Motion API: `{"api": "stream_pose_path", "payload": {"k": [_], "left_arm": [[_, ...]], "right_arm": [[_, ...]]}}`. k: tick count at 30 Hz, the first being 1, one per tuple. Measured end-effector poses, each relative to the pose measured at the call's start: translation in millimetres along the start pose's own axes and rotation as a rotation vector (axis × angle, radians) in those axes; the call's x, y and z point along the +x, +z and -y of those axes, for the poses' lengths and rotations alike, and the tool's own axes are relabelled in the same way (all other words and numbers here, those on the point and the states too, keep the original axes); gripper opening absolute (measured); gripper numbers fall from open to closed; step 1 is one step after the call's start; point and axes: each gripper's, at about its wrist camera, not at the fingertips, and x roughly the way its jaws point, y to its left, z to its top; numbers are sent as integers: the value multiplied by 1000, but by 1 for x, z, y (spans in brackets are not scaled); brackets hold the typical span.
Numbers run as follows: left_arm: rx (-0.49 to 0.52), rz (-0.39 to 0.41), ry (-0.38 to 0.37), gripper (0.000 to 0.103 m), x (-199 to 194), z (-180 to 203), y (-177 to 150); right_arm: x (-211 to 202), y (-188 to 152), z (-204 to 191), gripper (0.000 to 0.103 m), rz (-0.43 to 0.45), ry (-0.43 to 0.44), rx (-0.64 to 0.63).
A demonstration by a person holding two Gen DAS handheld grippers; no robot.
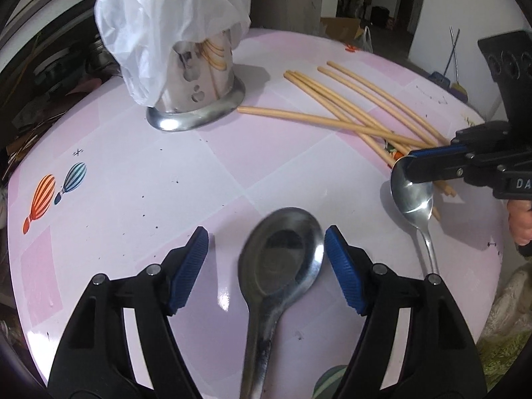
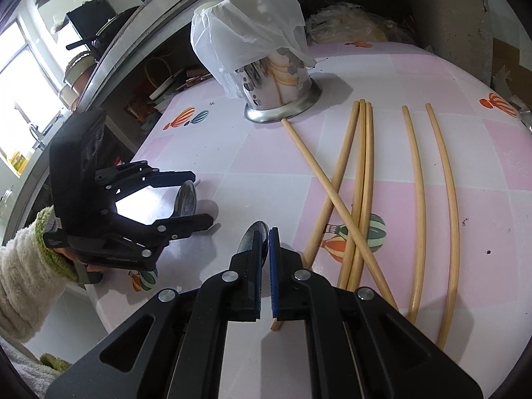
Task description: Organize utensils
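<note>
While we look along the left gripper (image 1: 266, 256), its blue pads stand spread with a dark-bowled spoon (image 1: 282, 259) lying between them on the tabletop, bowl away from us; the right-hand pad sits just at the bowl's rim, the other well clear, so nothing is pinched yet; beside it, the right gripper (image 2: 265, 252) is pressed together on the bowl of a second, shinier spoon (image 1: 414, 193), whose handle trails back toward the table's near edge.

Just beyond lie the wooden chopsticks (image 2: 362, 179); six loose sticks, one crossing a bundle of three, two more lying apart to the side; none of them is gathered; farther on stands the perforated steel utensil holder (image 2: 282, 93), upright on its flared base, a white plastic bag (image 2: 246, 30) draped over its mouth; we judge the task barely begun, since both spoons and every chopstick are outside the holder, and whether the bag blocks the opening we cannot tell.

Underneath is a table (image 1: 139, 173) covered in a pink-and-white checked sheet printed with hot-air balloons, lightly speckled with dark specks; behind it we see cluttered shelves, a bright window (image 2: 20, 76) and, on the other side, a dim doorway with boxes.
</note>
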Motion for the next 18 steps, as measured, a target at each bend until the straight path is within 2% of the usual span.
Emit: {"api": "stream_pose_path", "payload": {"k": [7,18], "left_arm": [[14,13,-2,66,3,4,3],[10,36,10,45,1,6,3]], "right_arm": [[2,1,1,4,-4,3,9],[2,2,1,4,-5,3,14]]}}
